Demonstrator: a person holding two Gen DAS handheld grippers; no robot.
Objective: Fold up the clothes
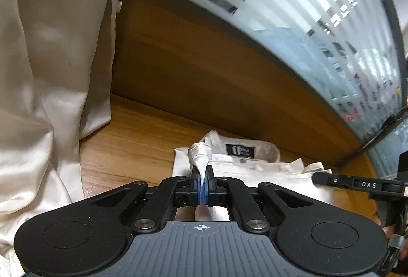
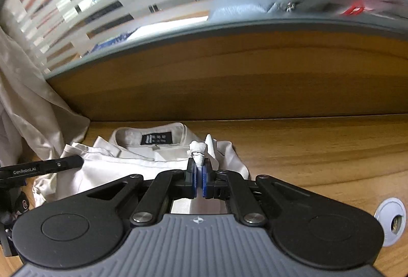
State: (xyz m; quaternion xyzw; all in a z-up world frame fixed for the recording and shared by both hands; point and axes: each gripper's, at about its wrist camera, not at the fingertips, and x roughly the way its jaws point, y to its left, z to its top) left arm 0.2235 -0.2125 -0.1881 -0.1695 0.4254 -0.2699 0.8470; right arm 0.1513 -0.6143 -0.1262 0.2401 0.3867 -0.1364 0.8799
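Observation:
A white shirt (image 1: 255,169) lies folded on the wooden desk, collar and black neck label facing me. My left gripper (image 1: 202,175) is shut on a pinch of the shirt's fabric near its left edge; a tuft of cloth sticks up between the blue pads. In the right wrist view the same white shirt (image 2: 132,162) shows with its label at the back. My right gripper (image 2: 199,169) is shut on a bunched bit of the shirt's right edge. Each view shows the other gripper's black finger at its side.
A cream satin garment (image 1: 51,72) hangs or is heaped at the left, also seen as cream cloth (image 2: 30,111). A wooden back panel (image 2: 229,80) and frosted striped glass rise behind the desk. A white cable grommet (image 2: 390,220) sits at the right.

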